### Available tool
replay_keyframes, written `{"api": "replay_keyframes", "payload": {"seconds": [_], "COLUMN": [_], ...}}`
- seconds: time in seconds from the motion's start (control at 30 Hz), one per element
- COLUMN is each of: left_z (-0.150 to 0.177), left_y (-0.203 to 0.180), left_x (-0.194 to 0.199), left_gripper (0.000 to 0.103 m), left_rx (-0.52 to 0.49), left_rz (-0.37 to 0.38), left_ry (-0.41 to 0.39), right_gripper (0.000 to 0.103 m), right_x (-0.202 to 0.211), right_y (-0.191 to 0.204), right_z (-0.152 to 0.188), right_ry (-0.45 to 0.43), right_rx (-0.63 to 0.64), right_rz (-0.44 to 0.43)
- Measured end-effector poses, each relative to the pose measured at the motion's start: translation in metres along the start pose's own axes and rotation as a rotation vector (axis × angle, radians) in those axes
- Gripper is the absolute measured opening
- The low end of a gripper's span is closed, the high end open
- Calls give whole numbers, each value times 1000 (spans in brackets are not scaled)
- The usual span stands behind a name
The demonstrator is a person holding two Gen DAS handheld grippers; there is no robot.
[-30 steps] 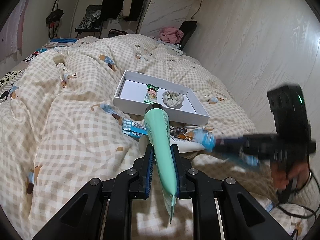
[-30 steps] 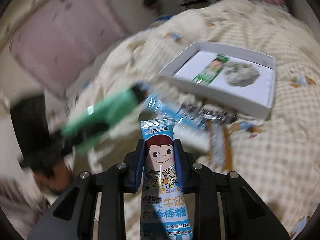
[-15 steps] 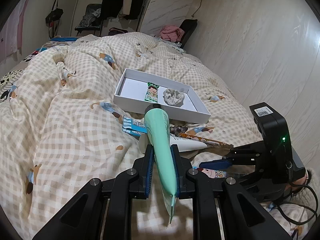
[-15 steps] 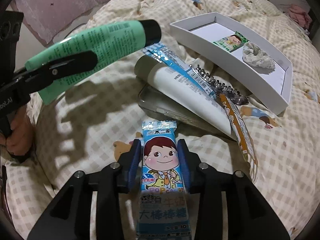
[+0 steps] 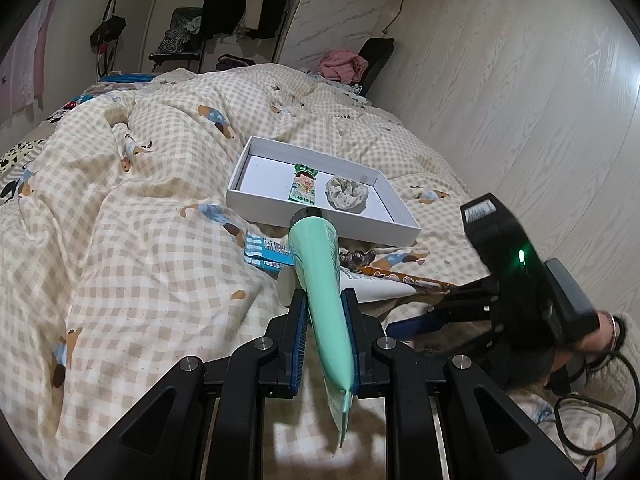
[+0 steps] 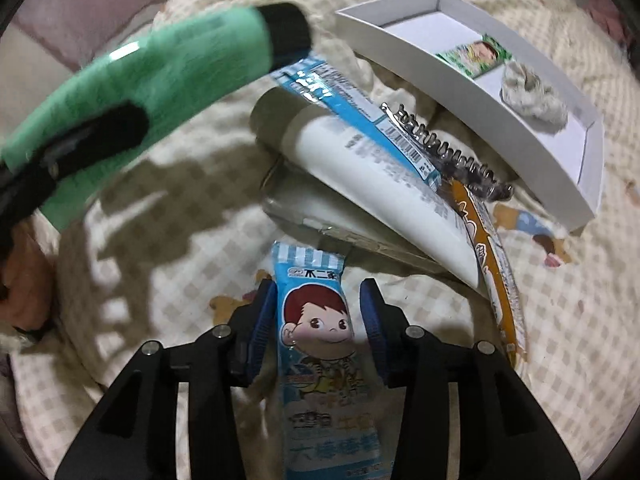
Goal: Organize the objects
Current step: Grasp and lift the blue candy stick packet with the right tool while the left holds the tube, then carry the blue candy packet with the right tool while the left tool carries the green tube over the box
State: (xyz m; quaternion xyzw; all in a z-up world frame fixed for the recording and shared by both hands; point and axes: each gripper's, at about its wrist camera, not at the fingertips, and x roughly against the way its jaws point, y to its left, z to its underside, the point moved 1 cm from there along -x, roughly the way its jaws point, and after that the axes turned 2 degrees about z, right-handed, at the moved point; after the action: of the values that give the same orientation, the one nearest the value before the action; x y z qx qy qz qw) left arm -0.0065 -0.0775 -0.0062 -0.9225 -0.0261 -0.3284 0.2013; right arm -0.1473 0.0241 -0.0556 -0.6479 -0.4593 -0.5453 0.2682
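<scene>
My left gripper [image 5: 323,308] is shut on a mint-green tube [image 5: 320,280] with a black cap, held above the bed; the tube also shows in the right wrist view [image 6: 160,80]. My right gripper [image 6: 318,304] is open, its pads apart on both sides of a blue candy packet [image 6: 320,340] lying on the quilt. A white tray [image 5: 332,220] holds a green candy packet [image 5: 303,188] and a grey scrunchie [image 5: 346,196]. In front of the tray lie a white tube [image 6: 380,188], a blue packet [image 6: 352,108], a hair claw [image 6: 448,160] and an orange stick packet [image 6: 488,256].
A checked quilt [image 5: 152,208] covers the bed. A wood-panel wall [image 5: 520,100] runs along the right side. A clothes rack [image 5: 248,4] and a chair with pink cloth [image 5: 352,64] stand beyond the bed. The right gripper's body [image 5: 520,280] is low right.
My right gripper has come down to the quilt and opened, letting go of the blue candy packet. My left gripper has kept its hold on the green tube, almost still.
</scene>
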Motion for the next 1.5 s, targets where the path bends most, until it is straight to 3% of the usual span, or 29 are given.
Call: {"api": "replay_keyframes", "payload": {"seconds": [0.07, 0.2, 0.27, 0.33, 0.6, 0.8, 0.87, 0.9, 1.0, 1.5], "left_z": [0, 0, 0, 0, 0, 1, 1, 0, 1, 0], "left_y": [-1, 0, 0, -1, 0, -1, -1, -1, -1, 0], "left_x": [0, 0, 0, 1, 1, 0, -2, -3, -6, -8], "left_gripper": [16, 16, 16, 16, 16, 16, 16, 16, 16, 16], "left_rx": [0, 1, 1, 3, 4, 2, 0, 0, 2, 7], "left_rz": [0, -1, -1, -1, -1, -2, 0, 1, 3, 0], "left_ry": [0, 0, -1, -5, -12, -8, -4, -1, 7, 12], "right_gripper": [44, 44, 34, 31, 30, 30, 30, 30, 31, 31], "right_x": [-3, -17, -23, -19, 53, 81, 82, 79, 61, 59], "right_y": [-11, -27, -30, -29, -7, 22, 27, 34, 41, 35], "right_z": [-4, -13, -15, -15, 3, 22, 29, 35, 37, 38], "right_ry": [37, 102, 111, 82, -240, -491, -607, -632, -595, -599], "right_rx": [-35, -69, -85, -86, -59, -9, -12, -20, -7, -39], "right_rz": [-74, -136, -152, -141, -292, -174, -98, -115, -123, -163]}}
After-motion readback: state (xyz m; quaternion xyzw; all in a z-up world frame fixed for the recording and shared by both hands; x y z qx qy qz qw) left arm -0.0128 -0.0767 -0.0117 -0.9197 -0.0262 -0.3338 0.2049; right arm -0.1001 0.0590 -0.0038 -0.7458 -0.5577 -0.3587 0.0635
